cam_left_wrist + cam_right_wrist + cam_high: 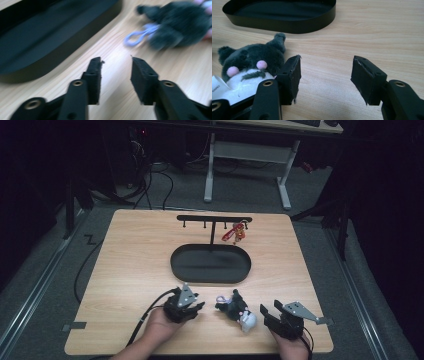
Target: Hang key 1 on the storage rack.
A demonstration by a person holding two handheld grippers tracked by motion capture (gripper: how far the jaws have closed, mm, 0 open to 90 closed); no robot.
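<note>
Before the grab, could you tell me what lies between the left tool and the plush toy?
Only bare wood: in the left gripper view, tabletop separates the left tool from the plush toy.

A light wood-grain tabletop (130, 265) with rounded corners carries everything here. Near its middle lies a shallow black oval tray (210, 263), its low wall resting flat on the wood; from it rises a thin black post with a cross bar (214, 219) of small hooks, and a red and gold trinket (236, 233) hangs from one hook near the bar's right end. Toward the near edge, right of centre, a small dark grey and white plush toy (237, 310) lies on its side directly on the wood, a pale purple loop (136, 38) spread out beside it. A strip of grey tape (74, 326) sits at the near left corner.
</note>
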